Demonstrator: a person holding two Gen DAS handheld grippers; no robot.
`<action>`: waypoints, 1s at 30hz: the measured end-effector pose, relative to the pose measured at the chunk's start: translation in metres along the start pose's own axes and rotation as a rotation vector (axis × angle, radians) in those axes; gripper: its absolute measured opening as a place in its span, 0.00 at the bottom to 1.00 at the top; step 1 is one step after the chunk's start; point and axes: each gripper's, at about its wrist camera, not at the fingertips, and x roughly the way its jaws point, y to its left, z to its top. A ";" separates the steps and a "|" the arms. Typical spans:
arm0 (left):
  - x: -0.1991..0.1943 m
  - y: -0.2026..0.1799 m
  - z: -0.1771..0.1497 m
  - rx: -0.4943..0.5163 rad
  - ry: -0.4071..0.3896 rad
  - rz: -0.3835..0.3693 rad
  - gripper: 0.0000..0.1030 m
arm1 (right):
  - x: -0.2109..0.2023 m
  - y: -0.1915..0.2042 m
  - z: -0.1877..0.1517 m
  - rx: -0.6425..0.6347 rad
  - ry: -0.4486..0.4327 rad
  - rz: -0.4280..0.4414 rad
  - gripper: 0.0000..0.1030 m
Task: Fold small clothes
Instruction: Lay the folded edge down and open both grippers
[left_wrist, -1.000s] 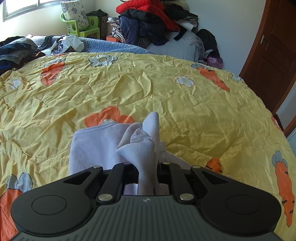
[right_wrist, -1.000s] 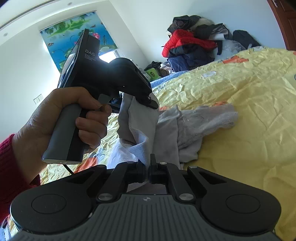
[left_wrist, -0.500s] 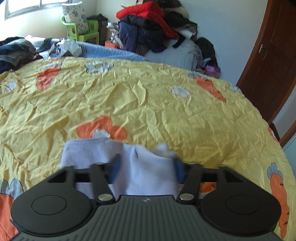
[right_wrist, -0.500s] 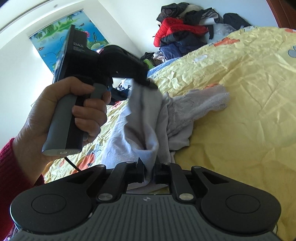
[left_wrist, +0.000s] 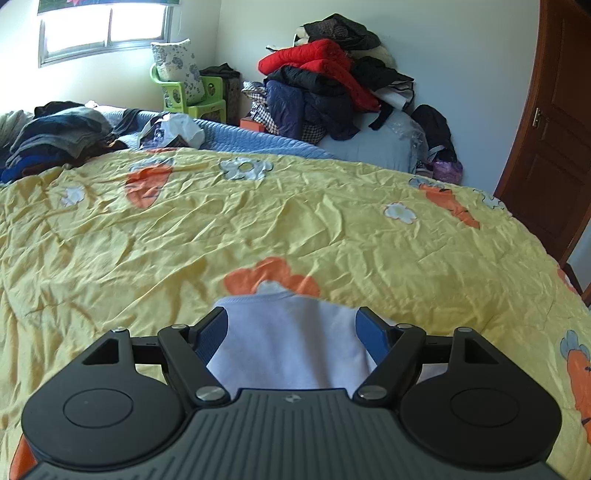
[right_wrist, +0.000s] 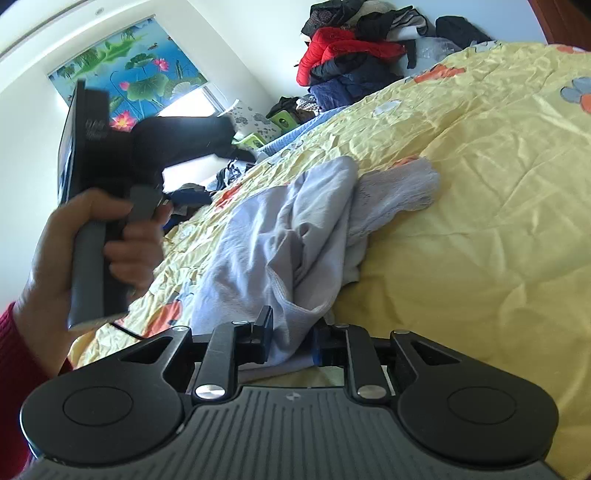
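A small pale lilac garment lies crumpled on the yellow bedspread, with a lacy part at its far end. In the left wrist view the garment lies flat under my left gripper, which is open and above it, holding nothing. My right gripper is open with the garment's near edge lying loose between its jaws. The left gripper body, held in a hand, is raised to the left of the garment in the right wrist view.
The yellow bedspread with carrot and flower prints covers the bed. A heap of dark and red clothes stands at the back wall. Folded dark clothes lie far left. A brown door is at right.
Both grippers have opened and let go of the garment, which dropped onto the bedspread. The left gripper has lifted up and away from it.
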 end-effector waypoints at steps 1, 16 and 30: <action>-0.002 0.005 -0.005 -0.004 0.003 0.002 0.74 | -0.002 -0.001 0.000 0.002 -0.002 -0.005 0.31; -0.047 0.020 -0.089 0.069 0.045 0.047 0.74 | -0.012 0.036 0.026 -0.287 -0.109 -0.099 0.35; -0.060 0.028 -0.111 0.094 0.016 0.066 0.80 | 0.019 0.050 0.026 -0.345 -0.022 -0.154 0.35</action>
